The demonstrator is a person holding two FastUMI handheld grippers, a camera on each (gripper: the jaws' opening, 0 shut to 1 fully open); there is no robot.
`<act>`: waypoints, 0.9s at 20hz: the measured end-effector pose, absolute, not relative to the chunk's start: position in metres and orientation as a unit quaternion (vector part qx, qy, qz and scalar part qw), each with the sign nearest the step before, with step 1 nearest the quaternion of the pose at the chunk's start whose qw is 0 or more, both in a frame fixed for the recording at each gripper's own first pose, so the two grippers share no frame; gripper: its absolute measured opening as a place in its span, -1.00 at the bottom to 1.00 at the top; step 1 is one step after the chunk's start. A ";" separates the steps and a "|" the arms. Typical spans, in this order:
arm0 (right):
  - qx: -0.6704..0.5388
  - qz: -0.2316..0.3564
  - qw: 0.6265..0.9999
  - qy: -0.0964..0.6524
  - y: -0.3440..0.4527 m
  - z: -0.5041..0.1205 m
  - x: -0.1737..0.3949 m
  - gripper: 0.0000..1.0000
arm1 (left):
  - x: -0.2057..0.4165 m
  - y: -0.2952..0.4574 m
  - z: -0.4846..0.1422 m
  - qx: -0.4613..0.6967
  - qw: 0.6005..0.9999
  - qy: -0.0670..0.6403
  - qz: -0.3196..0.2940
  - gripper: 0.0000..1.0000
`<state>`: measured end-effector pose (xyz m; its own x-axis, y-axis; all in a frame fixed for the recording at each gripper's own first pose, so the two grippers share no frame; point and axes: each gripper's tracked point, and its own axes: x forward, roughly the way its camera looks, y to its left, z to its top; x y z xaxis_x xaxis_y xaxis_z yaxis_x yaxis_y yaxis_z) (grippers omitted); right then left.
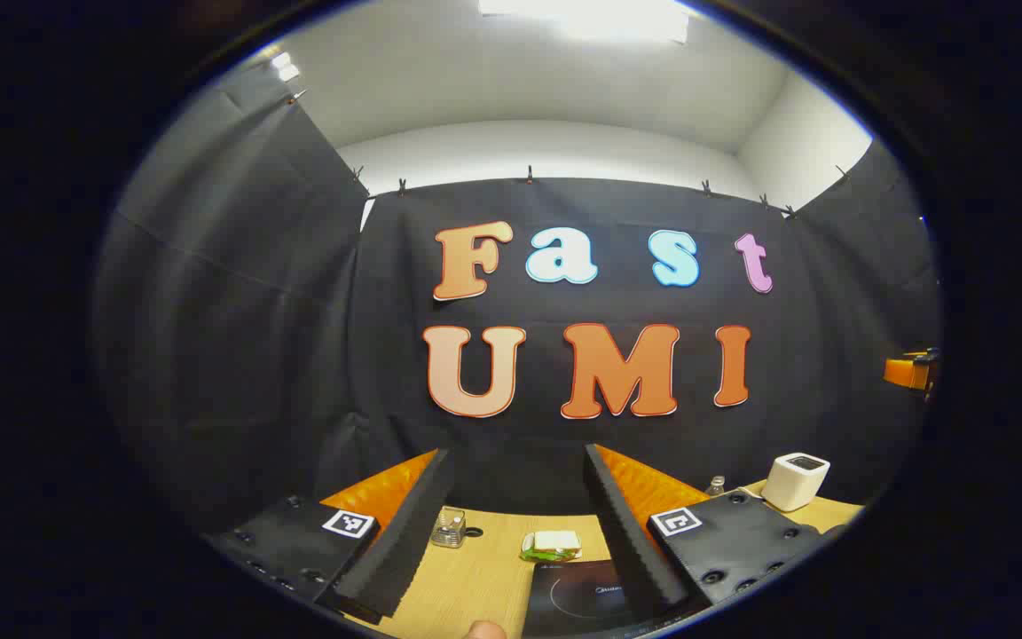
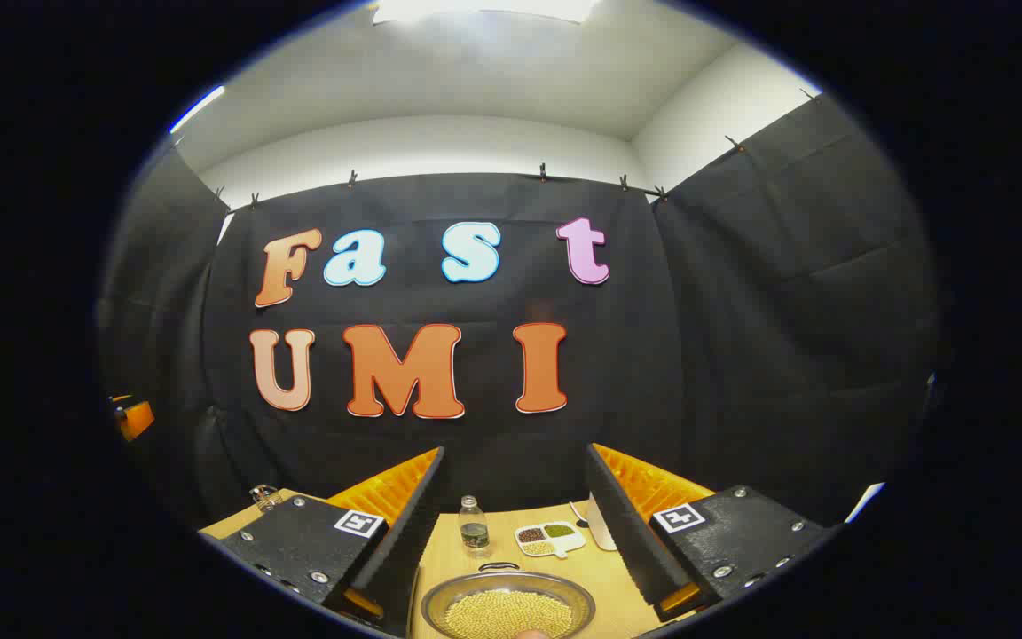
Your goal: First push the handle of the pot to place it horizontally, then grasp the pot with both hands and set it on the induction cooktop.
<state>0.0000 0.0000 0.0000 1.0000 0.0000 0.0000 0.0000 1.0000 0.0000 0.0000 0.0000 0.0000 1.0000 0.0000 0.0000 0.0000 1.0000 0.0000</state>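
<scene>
Nothing of the job looks done yet. The left gripper (image 1: 518,519) is held up over the table (image 1: 475,577) with its two fingers wide apart, and it holds nothing. The right gripper (image 2: 515,524) is the same: wide apart, nothing between its fingers.

The pot (image 2: 508,608) sits low down, right in front of the right gripper and between its fingers in the right gripper view. It is a round metal pot full of small yellow beans. A small dark loop shows at its far edge, but I cannot tell how the handle lies. So I think the push on the handle is still to do, and then the lift with both hands.

The black cooktop (image 1: 582,599) lies just ahead of the left gripper, low down by its right-hand finger. Nothing sits on the part that shows.

Other things are further off. Past the left gripper are a small glass jar (image 1: 448,528), a green and white sponge (image 1: 552,545) and a white box (image 1: 795,480). Past the pot are a little bottle (image 2: 474,526) and a small dish of seeds (image 2: 548,538). These stand well behind, so I think they will not block the way.
</scene>
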 end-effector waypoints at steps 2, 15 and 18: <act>-0.002 -0.001 1.000 0.001 -0.004 -0.001 -0.004 0.89 | -0.001 -0.003 0.006 0.001 1.000 -0.004 -0.005 0.94; -0.021 0.007 1.000 0.010 -0.005 -0.005 -0.010 0.89 | -0.001 -0.022 0.008 -0.005 0.999 0.007 -0.032 0.96; -0.020 0.007 1.000 0.013 -0.004 -0.008 -0.009 0.87 | -0.002 -0.021 0.009 -0.008 0.999 0.008 -0.031 0.95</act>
<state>-0.0093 -0.0039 -0.0084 0.9996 0.0126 -0.0266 -0.0137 0.9991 -0.0403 -0.0019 -0.0210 0.0090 0.9980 -0.0616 -0.0151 0.0613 0.9980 -0.0170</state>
